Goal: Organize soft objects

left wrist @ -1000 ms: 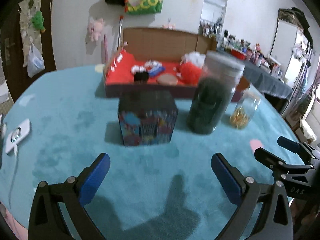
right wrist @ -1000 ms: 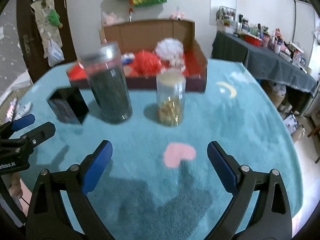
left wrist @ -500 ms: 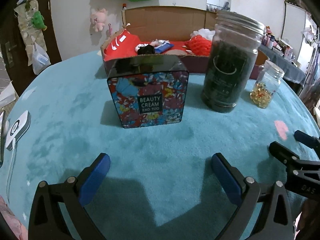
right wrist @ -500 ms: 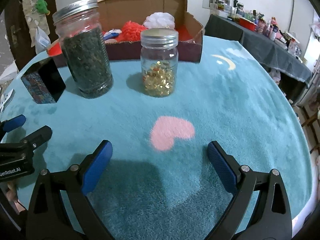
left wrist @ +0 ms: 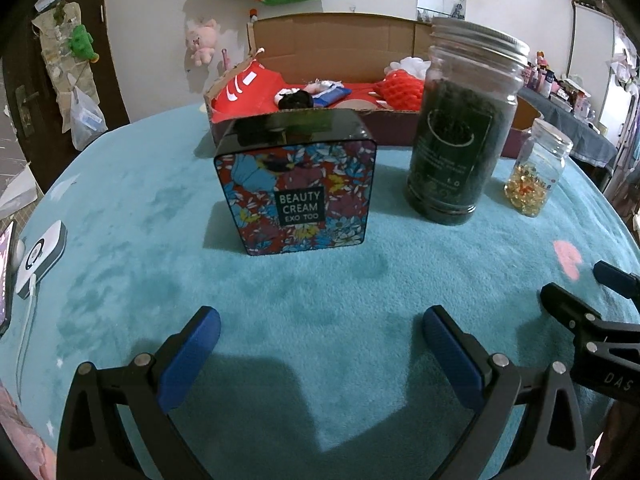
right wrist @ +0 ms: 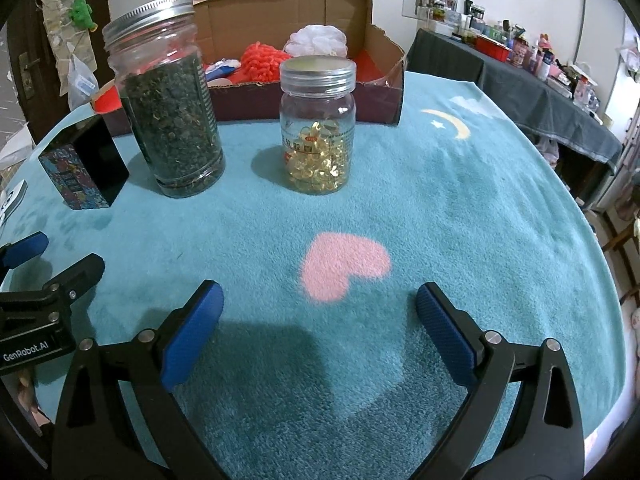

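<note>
Teal plush cloth (left wrist: 120,240) is filling my left wrist view, and I am holding the left gripper (left wrist: 320,340) spread wide over it, gripping nothing, its blue pads apart at seven and five o'clock. Straight ahead at twelve o'clock the floral tin (left wrist: 296,184) is standing upright, with the tall tea jar (left wrist: 460,128) at one o'clock and the small capsule jar (left wrist: 536,172) further out at two o'clock. Behind them the cardboard box (left wrist: 328,40) is holding the soft things: a red mesh puff (left wrist: 400,88), a white puff (left wrist: 408,66) and a black scrunchie (left wrist: 294,100). In the right wrist view I am keeping the right gripper (right wrist: 318,312) equally wide and empty above the pink heart (right wrist: 344,266); the capsule jar (right wrist: 318,128) is sitting at twelve o'clock, the tea jar (right wrist: 168,100) at eleven, the tin (right wrist: 86,168) at ten, and the left gripper's tip is showing at nine. I am judging the risk to be the hard containers: they are fencing the box's front wall, so reaching low for a puff could be clipping a jar lid and toppling it. Open room is lying at three o'clock beside the moon motif (right wrist: 452,120), though the table edge is curving away there, and I am seeing a clear path only over the jars.
</note>
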